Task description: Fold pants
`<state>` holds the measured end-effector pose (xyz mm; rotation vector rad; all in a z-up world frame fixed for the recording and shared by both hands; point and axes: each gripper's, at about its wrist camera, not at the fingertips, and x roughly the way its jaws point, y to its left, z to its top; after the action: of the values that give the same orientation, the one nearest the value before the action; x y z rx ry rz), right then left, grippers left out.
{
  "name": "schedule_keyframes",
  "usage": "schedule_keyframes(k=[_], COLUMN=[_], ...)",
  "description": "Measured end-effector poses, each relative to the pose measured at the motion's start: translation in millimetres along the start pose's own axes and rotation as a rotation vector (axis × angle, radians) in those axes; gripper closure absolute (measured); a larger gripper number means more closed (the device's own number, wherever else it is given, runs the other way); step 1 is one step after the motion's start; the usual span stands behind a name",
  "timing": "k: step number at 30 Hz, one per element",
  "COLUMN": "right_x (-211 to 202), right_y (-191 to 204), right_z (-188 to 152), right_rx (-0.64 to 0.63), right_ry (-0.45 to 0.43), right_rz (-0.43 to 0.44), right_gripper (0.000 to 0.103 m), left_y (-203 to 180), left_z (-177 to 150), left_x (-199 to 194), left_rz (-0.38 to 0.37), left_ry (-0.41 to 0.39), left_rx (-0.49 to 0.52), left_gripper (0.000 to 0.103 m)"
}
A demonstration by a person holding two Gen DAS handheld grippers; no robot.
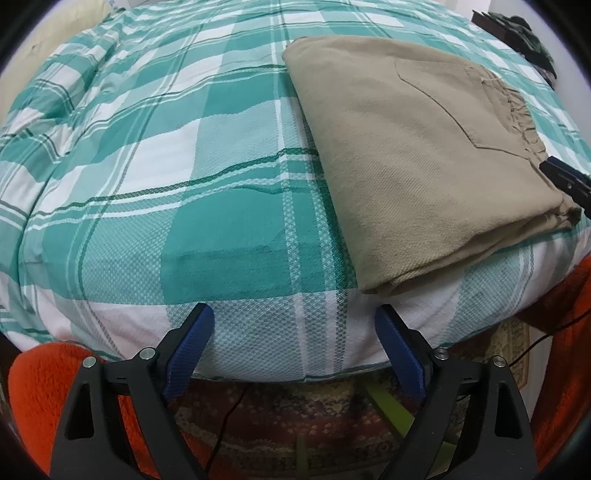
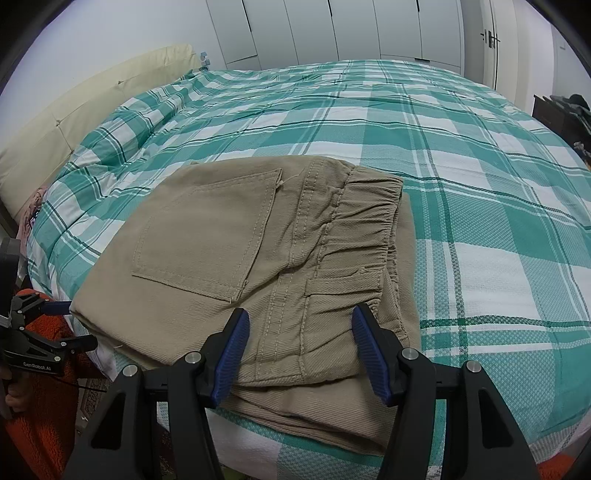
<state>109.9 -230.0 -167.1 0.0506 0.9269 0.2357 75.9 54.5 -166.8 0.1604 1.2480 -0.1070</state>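
Tan pants lie folded in a compact stack near the bed's front edge, back pocket and elastic waistband on top; they also show in the right wrist view. My left gripper is open and empty, over the bed's front edge to the left of the pants. My right gripper is open and empty, its fingers standing over the waistband end of the stack; its fingertip shows at the right of the left wrist view. The left gripper shows at the left of the right wrist view.
The bed carries a green and white plaid cover with a cream headboard at the left. White wardrobe doors stand behind. A patterned rug and orange fleece lie below the bed edge. Dark clothes on furniture sit at the right.
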Motion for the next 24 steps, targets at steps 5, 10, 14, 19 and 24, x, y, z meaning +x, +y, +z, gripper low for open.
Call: schedule_keyframes(k=[5, 10, 14, 19, 24], right_x=[0, 0, 0, 0, 0], right_y=[0, 0, 0, 0, 0], right_z=[0, 0, 0, 0, 0], right_rx=[0.0, -0.001, 0.0, -0.001, -0.001], right_ry=[0.0, 0.0, -0.001, 0.0, -0.001], right_rz=[0.0, -0.001, -0.001, -0.001, -0.001], right_gripper=[0.044, 0.044, 0.044, 0.044, 0.044], left_y=[4, 7, 8, 11, 19], left_z=[0, -1, -1, 0, 0], left_x=[2, 2, 3, 5, 7], left_rz=[0.003, 0.003, 0.004, 0.015, 0.001], left_ry=[0.01, 0.014, 0.018, 0.032, 0.044], left_rx=[-0.015, -0.03, -0.035, -0.052, -0.084], left_gripper=[0.012, 0.011, 0.011, 0.009, 0.009])
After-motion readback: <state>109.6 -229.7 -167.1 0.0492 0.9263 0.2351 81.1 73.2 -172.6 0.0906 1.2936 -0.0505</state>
